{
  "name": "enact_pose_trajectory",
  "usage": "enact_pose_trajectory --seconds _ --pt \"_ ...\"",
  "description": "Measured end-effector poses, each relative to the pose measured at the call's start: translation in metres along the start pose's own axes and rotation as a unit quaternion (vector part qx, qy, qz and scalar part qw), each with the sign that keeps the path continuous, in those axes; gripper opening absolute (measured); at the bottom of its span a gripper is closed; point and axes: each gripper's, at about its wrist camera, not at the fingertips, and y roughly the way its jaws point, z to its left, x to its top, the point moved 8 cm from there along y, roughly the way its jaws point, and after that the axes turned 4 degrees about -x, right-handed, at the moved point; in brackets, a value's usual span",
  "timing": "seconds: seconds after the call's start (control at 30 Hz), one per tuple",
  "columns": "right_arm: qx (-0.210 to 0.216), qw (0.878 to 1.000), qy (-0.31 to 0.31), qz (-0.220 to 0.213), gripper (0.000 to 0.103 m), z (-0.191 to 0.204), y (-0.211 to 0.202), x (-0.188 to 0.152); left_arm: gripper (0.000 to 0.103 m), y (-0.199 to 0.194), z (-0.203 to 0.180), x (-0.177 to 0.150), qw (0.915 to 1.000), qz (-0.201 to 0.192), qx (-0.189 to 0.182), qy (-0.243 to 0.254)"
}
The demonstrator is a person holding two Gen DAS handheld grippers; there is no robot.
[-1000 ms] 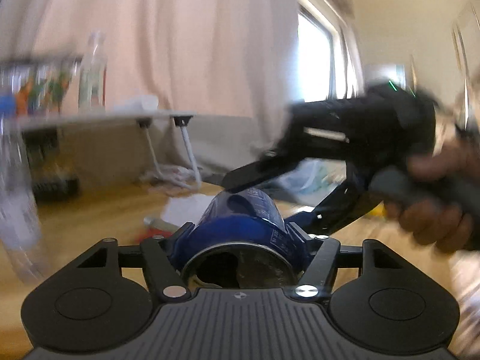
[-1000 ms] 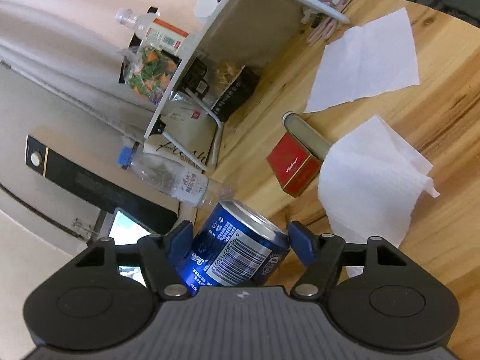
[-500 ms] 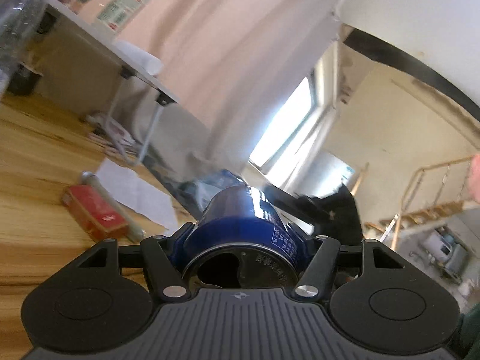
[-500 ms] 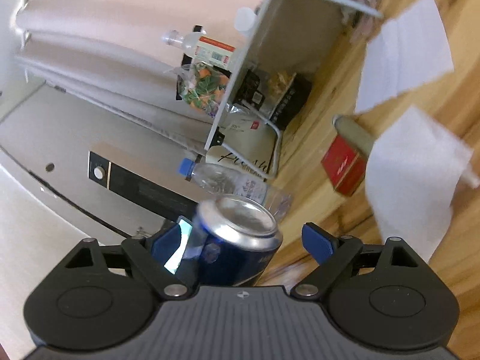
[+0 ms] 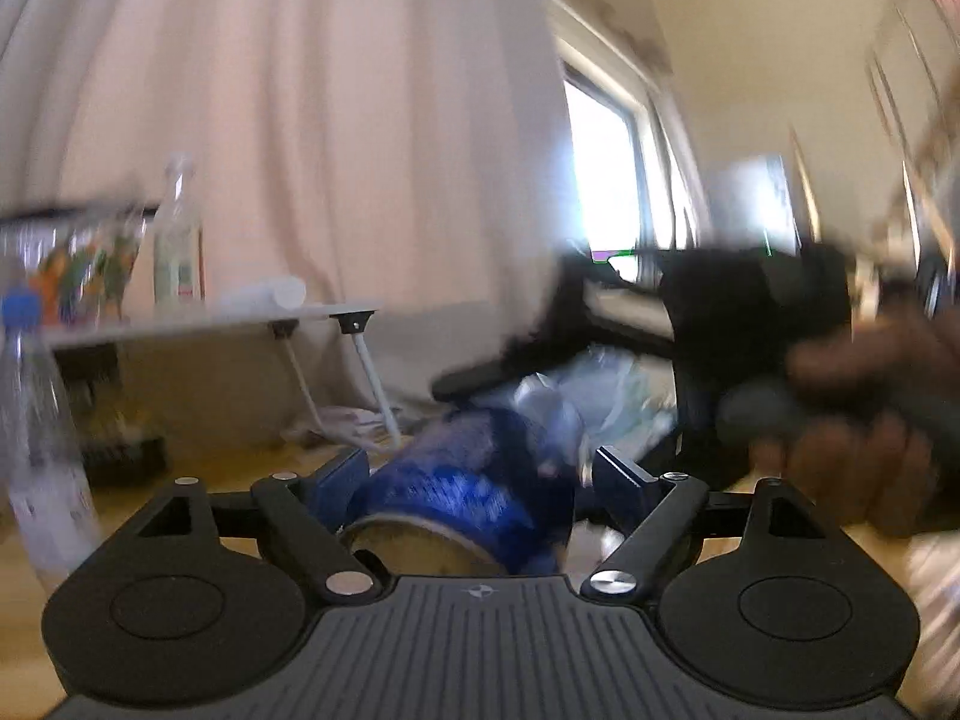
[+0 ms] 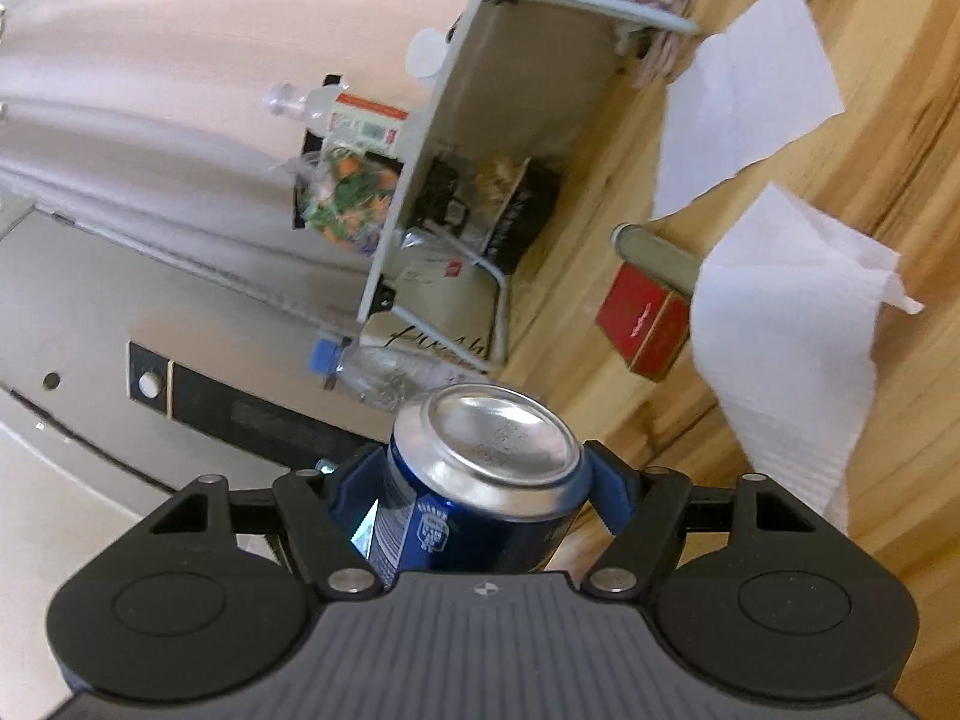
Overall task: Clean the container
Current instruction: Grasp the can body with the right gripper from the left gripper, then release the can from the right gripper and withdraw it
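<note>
A blue drink can (image 6: 480, 480) sits between the blue pads of my right gripper (image 6: 483, 480), which is shut on it, silver bottom end facing away from the camera. In the blurred left wrist view the same can (image 5: 474, 480) lies tilted between the fingers of my left gripper (image 5: 480, 474), whose jaws stand wide with a gap on the right side. The right gripper (image 5: 690, 324) and the hand holding it show as a dark blur at right.
A wooden table (image 6: 828, 180) carries two white paper towels (image 6: 780, 348), a red box (image 6: 645, 324) and a small tin. A clear water bottle (image 6: 384, 375) lies nearby. A low white folding table (image 6: 456, 138) holds a bottle and a snack bag.
The left gripper has opened off the can. The right gripper has closed on it. The left camera has swung back level, with much motion blur.
</note>
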Motion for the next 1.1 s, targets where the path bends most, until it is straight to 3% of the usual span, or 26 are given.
enact_pose_trajectory --seconds 0.07,0.13,0.23,0.37,0.43,0.53,0.6,0.67,0.73,0.83,0.87,0.9,1.03,1.1 --pt "-0.006 1.0 -0.003 0.001 0.072 0.001 -0.001 0.001 0.083 0.004 -0.005 -0.005 0.9998 0.011 0.0 0.016" --pt "-0.008 1.0 -0.008 0.009 0.072 0.001 0.0 0.0 0.083 0.005 -0.002 -0.005 0.9998 0.012 -0.012 -0.006" --pt "-0.001 1.0 -0.008 0.013 0.072 0.0 -0.001 -0.002 0.075 0.004 0.006 -0.003 0.9989 0.013 -0.025 -0.037" --pt "0.003 1.0 -0.004 0.019 0.072 0.0 0.002 -0.004 0.067 0.005 0.003 -0.003 0.999 0.015 -0.027 -0.032" --pt "-0.009 0.999 -0.026 0.023 0.074 0.002 0.003 -0.002 0.067 0.01 0.012 -0.005 0.9983 0.025 -0.02 -0.049" --pt "-0.067 0.989 -0.133 -0.01 0.085 0.014 -0.005 0.013 0.067 0.014 0.035 -0.008 0.9956 0.036 0.007 -0.087" --pt "-0.135 0.964 -0.228 -0.033 0.088 0.017 -0.009 0.025 0.067 0.016 0.045 -0.012 0.9939 0.046 0.034 -0.095" --pt "-0.209 0.916 -0.339 -0.036 0.088 0.014 -0.006 0.029 0.067 0.017 0.053 -0.018 0.9914 0.059 0.057 -0.102" --pt "-0.261 0.859 -0.439 -0.02 0.088 0.006 0.001 0.023 0.067 0.019 0.059 -0.023 0.9887 0.075 0.074 -0.107" --pt "-0.283 0.788 -0.547 0.002 0.088 -0.001 0.013 0.004 0.067 0.021 0.065 -0.027 0.9866 0.083 0.082 -0.114" --pt "-0.287 0.771 -0.568 0.007 0.088 -0.003 0.017 0.0 0.067 0.021 0.065 -0.027 0.987 0.082 0.081 -0.113" --pt "-0.291 0.761 -0.579 0.015 0.088 -0.007 0.022 -0.003 0.067 0.02 0.064 -0.027 0.9873 0.08 0.082 -0.11" --pt "-0.282 0.773 -0.566 0.049 0.088 -0.021 0.042 -0.008 0.067 0.022 0.06 -0.027 0.9881 0.086 0.079 -0.101" --pt "-0.29 0.766 -0.57 0.055 0.086 -0.028 0.051 -0.008 0.067 0.023 0.06 -0.027 0.988 0.088 0.077 -0.101"
